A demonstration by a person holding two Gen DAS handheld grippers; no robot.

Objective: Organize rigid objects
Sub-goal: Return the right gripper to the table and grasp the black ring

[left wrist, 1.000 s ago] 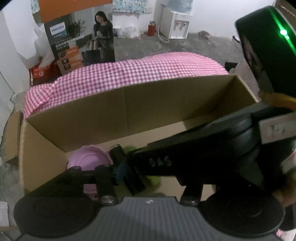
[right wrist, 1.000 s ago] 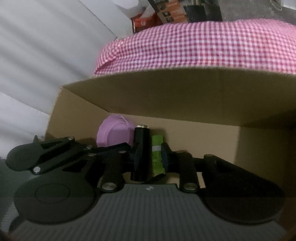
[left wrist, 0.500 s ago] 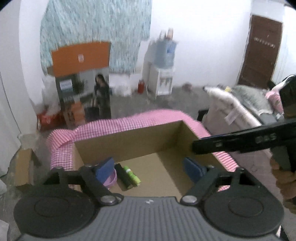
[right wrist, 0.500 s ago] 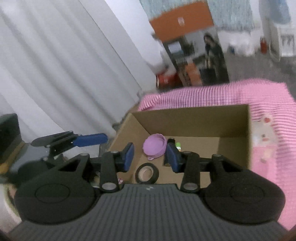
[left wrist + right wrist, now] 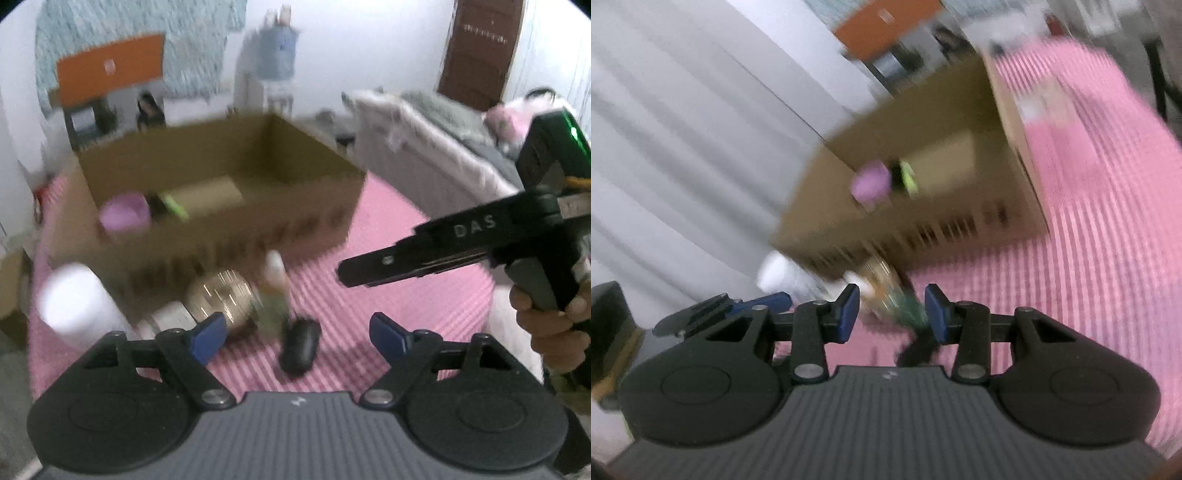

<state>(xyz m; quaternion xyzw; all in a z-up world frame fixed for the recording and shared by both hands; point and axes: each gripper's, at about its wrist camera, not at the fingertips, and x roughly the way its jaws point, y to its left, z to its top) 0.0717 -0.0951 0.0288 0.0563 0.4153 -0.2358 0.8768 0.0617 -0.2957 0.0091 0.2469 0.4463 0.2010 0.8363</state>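
Box (image 5: pixel 236 225) is partly filled; both empty, spread grippers (image 5: pixel 297 334) (image 5: pixel 891 314) are poised for a jar (image 5: pixel 221 299) beside it.

Brown box (image 5: pixel 207 236), pink-checked cloth (image 5: pixel 406 295)

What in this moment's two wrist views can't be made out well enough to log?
- Left wrist view: motion blur smears the gold round object, the white cylinder and the bottle in front of the cardboard box; what they are stays uncertain.
- Right wrist view: blur is heavier; the right gripper hides the dark object below it.
- Box contents: only a purple shape and a green streak.
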